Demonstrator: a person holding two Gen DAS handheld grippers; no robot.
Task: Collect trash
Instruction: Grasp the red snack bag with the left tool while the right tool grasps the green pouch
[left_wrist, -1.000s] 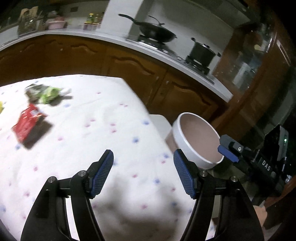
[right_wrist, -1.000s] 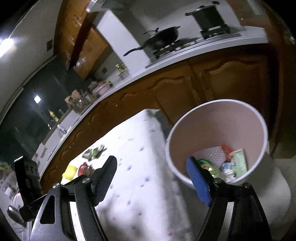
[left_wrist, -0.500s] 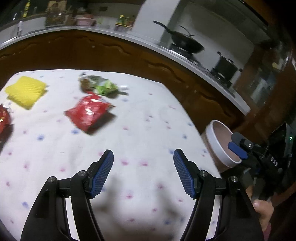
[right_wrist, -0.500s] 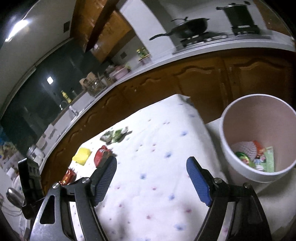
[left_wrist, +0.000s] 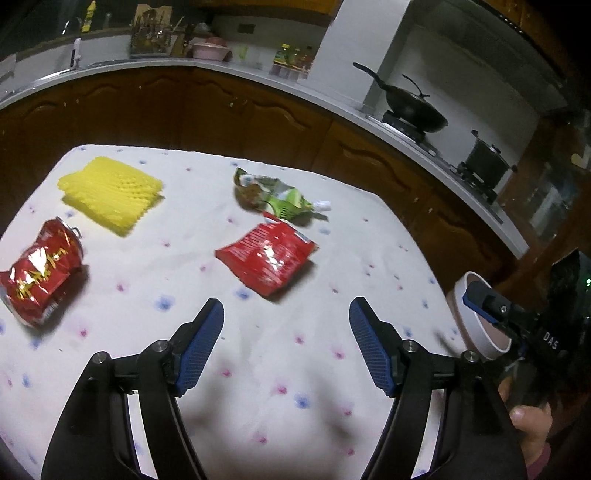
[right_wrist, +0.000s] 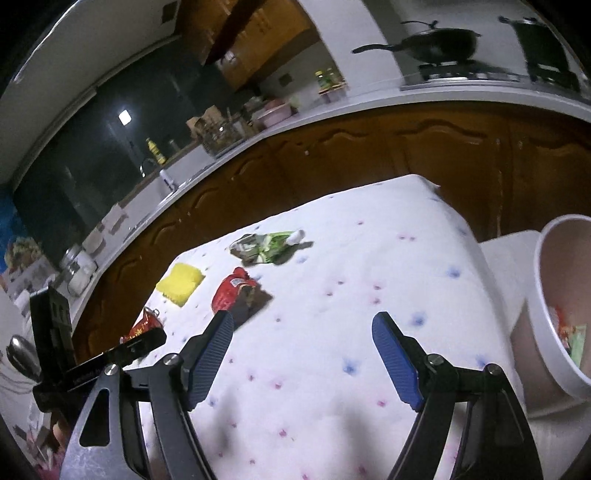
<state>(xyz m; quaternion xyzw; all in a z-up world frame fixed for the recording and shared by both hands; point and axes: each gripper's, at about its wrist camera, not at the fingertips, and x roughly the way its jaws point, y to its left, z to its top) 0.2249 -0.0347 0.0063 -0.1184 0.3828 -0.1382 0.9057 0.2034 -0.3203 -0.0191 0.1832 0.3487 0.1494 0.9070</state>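
Trash lies on the dotted white tablecloth (left_wrist: 295, 350): a red snack wrapper (left_wrist: 267, 256) just beyond my left gripper (left_wrist: 286, 325), a green wrapper (left_wrist: 277, 197) behind it, a yellow foam net (left_wrist: 110, 190) and a crushed red can (left_wrist: 38, 273) to the left. My left gripper's jaws are opening with nothing between them. My right gripper (right_wrist: 303, 338) is open and empty above the cloth, with the red wrapper (right_wrist: 231, 293), green wrapper (right_wrist: 264, 245), yellow net (right_wrist: 181, 282) and can (right_wrist: 142, 326) ahead to its left. The white bin (right_wrist: 550, 321) holds trash at the right.
The bin (left_wrist: 476, 317) stands off the table's right edge on a white seat (right_wrist: 506, 254). Brown cabinets (left_wrist: 221, 110) and a counter with a wok (left_wrist: 413, 110) and a pot (left_wrist: 484, 160) run behind the table. A hand (left_wrist: 528, 437) grips the right tool.
Both views swung left, away from the bin and toward the table's trash. The can and yellow net came into the left view; the bin slid to the right edge in both.
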